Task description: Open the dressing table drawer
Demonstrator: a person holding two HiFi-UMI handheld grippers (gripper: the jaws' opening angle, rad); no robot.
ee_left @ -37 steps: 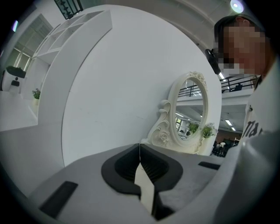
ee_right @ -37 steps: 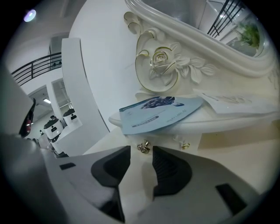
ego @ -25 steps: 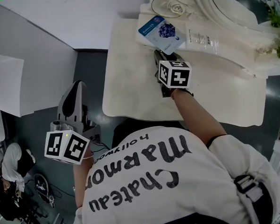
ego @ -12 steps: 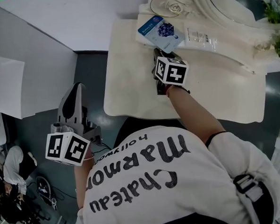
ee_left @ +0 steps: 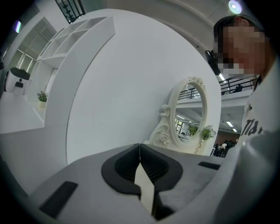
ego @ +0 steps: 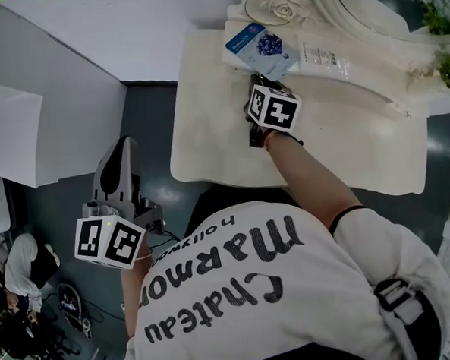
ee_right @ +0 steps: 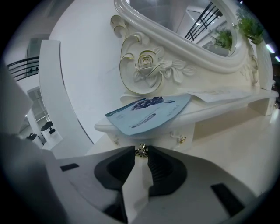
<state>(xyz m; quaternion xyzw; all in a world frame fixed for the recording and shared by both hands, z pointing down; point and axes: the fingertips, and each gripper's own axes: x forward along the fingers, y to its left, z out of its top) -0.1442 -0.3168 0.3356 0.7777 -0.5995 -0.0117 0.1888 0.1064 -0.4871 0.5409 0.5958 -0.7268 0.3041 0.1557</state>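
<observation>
**A:** Where is the drawer?

**B:** The drawer (ee_right: 159, 139) sits shut under the raised shelf (ee_right: 218, 110), at the far side of the cream worktop (ego: 345, 153) and towards its left end. Its long axis runs left to right along the shelf, and its front faces the near side.

**A:** And the handle?

**B:** A small brass knob (ee_right: 141, 150) sticks out of that front, pointing to the near side. The right claw (ee_right: 141, 153) has just been closing. The knob sits between its tips, and both pads seem to press on it, so I read it as clenched on the knob.

**A:** And the other one?

**B:** The left claw (ee_left: 139, 151) is clenched on nothing, its jaws meeting. It hangs off the left of the worktop, well apart from the drawer.

**A:** Is there any writing?

**B:** A blue packet (ee_right: 148, 113) with a berry picture lies on the shelf just above the drawer, overhanging the edge, but its print is too small to read. The person's white shirt (ego: 293, 300) reads "Chateau Marmon", the end lost in a fold, with a smaller "hollywood" beside it. Behind the shelf stands an ornate mirror (ee_right: 146, 61) with a carved rose.
</observation>
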